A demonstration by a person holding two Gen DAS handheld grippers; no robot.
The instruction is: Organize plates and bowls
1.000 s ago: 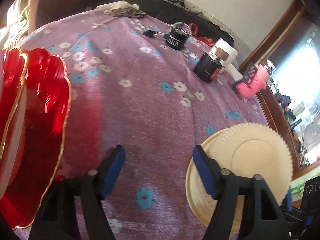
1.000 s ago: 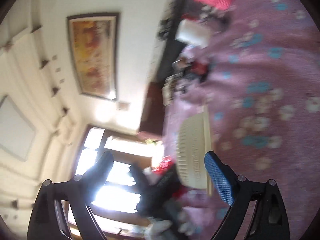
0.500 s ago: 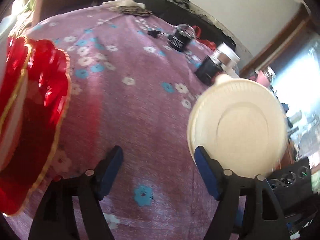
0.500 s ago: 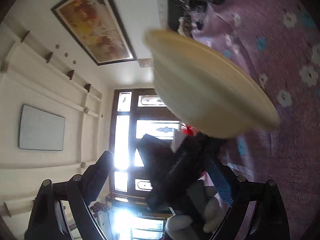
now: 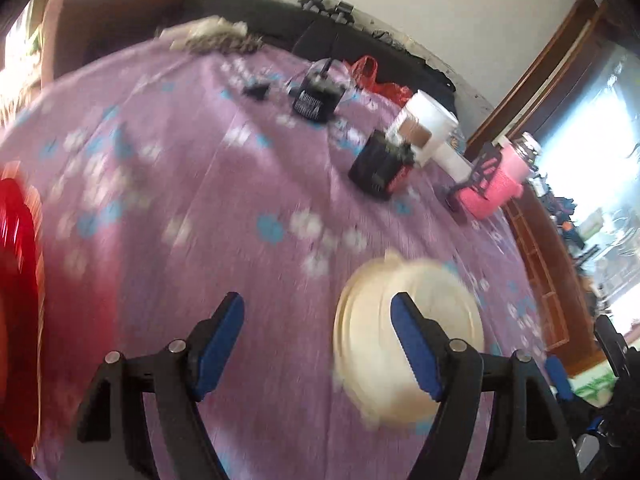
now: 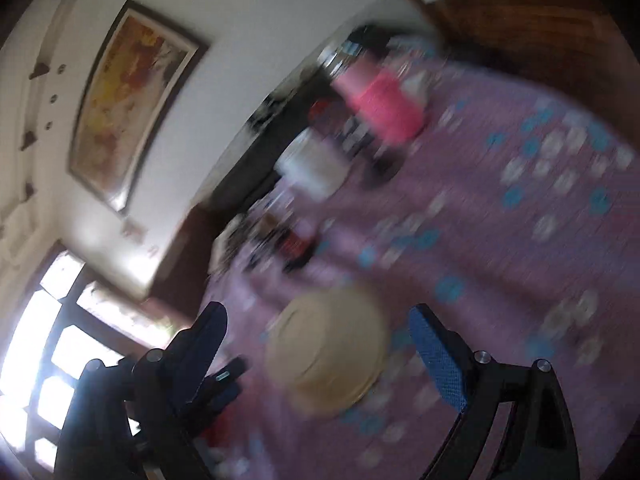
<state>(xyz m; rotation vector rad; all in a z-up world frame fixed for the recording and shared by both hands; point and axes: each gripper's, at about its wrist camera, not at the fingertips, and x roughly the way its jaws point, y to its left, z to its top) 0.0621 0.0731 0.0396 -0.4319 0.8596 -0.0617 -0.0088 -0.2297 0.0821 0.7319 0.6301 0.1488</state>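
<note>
A cream paper plate point(image 5: 376, 344) lies on the purple flowered cloth point(image 5: 200, 200), blurred by motion, behind my left gripper's right finger. My left gripper point(image 5: 318, 344) is open and empty above the cloth. A red plate with a gold rim point(image 5: 18, 280) is at the far left edge. In the right wrist view the same cream plate point(image 6: 328, 354) lies on the cloth between the open fingers of my right gripper point(image 6: 316, 354), which holds nothing; whether it touches the plate I cannot tell.
At the back of the cloth stand a black box point(image 5: 380, 172), a white roll point(image 5: 428, 128), a pink knitted holder point(image 5: 494, 186) and a small black device point(image 5: 318, 98). A wooden door frame point(image 5: 532, 80) is at the right.
The cream plate was lifted and tilted half a second ago; now it lies lower on the cloth, apart from both grippers. Both cameras are moving fast and the views are blurred.
</note>
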